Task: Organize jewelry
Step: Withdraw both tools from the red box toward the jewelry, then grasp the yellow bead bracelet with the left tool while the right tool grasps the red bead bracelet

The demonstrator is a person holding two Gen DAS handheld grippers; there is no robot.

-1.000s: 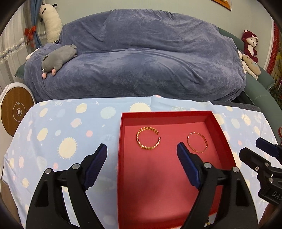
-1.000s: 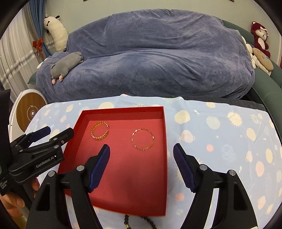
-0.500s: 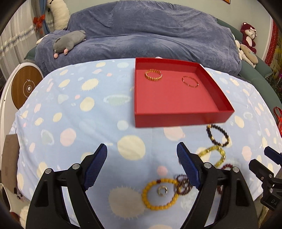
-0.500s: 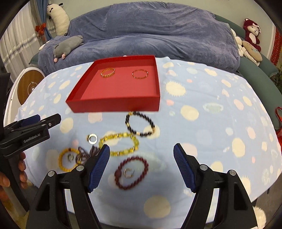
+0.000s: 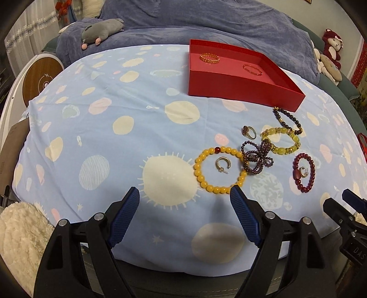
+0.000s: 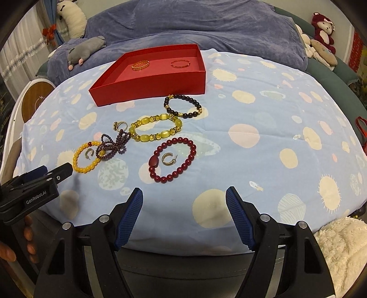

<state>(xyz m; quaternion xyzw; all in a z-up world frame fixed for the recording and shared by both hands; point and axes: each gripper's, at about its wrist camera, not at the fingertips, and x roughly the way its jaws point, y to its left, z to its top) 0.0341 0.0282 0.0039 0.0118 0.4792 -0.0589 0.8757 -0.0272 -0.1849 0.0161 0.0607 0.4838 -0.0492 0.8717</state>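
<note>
A red tray (image 5: pixel 243 88) (image 6: pixel 151 86) sits at the far side of the table and holds two gold bangles (image 5: pixel 209 57) (image 6: pixel 180 63). In front of it lie loose pieces: an orange bead bracelet (image 5: pixel 220 169) around a hoop earring (image 5: pixel 223 164), a dark red bracelet (image 6: pixel 172 160) around another earring (image 6: pixel 169 158), a yellow-green bracelet (image 6: pixel 156 127), a black bead bracelet (image 6: pixel 182 106), a purple bead strand (image 5: pixel 257 155) and a ring (image 5: pixel 248 131). My left gripper (image 5: pixel 184 208) and right gripper (image 6: pixel 184 204) are both open and empty, near the table's front edge.
The table has a light blue cloth with pale dots (image 5: pixel 114 114). A sofa under a blue cover (image 6: pixel 206 20) with plush toys (image 5: pixel 102 27) stands behind. A white fluffy item (image 6: pixel 339 247) lies at the near edge. A round wooden-faced object (image 5: pixel 41 75) stands at the left.
Both grippers have pulled back from above the red tray to the table's near edge. The loose bracelets, rings and earrings in front of the tray have come into view.
</note>
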